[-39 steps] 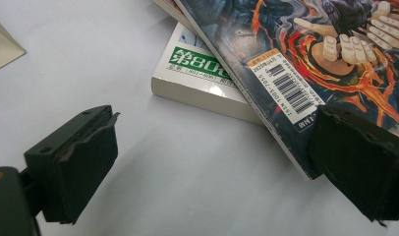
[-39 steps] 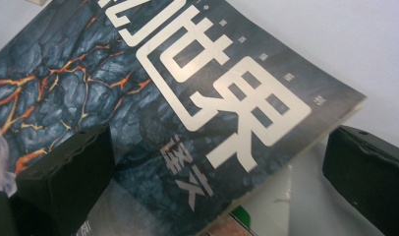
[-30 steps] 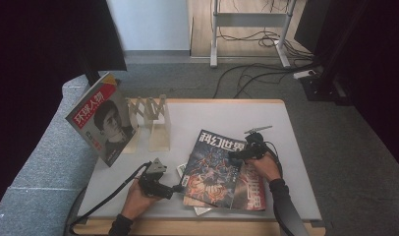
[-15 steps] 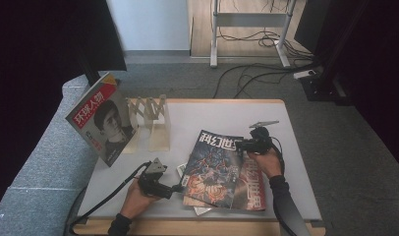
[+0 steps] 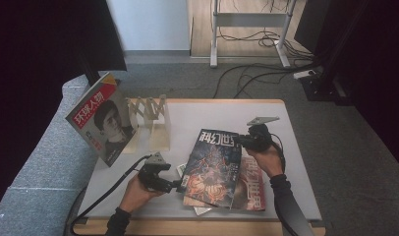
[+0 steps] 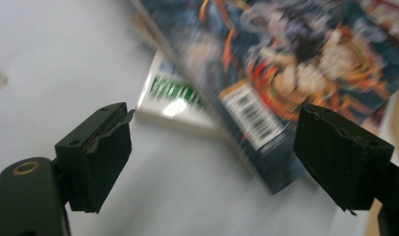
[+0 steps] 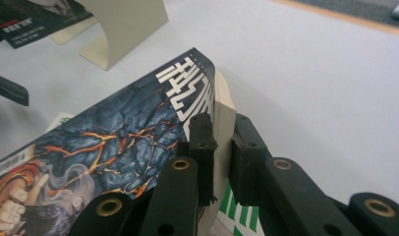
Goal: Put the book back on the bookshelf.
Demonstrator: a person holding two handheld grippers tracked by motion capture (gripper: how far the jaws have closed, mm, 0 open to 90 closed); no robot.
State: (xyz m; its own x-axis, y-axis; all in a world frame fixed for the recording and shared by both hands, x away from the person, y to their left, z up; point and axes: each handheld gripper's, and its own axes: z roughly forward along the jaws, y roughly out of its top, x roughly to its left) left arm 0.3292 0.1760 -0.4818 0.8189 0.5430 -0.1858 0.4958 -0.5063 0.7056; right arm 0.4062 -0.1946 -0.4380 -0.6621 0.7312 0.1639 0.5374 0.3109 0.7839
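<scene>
The right gripper (image 7: 220,147) was clamped on the dark blue, fiery-covered magazine's (image 5: 212,160) two o'clock corner; the left gripper (image 6: 212,157), jaws apart, faced its seven o'clock edge.

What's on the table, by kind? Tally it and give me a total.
Magazines: 4 (standing portrait magazine, dark blue magazine, red magazine, white-and-green magazine; more may lie hidden under the pile)
Wooden rack: 1
Grippers: 2 (left gripper, right gripper)
Total: 7
</scene>
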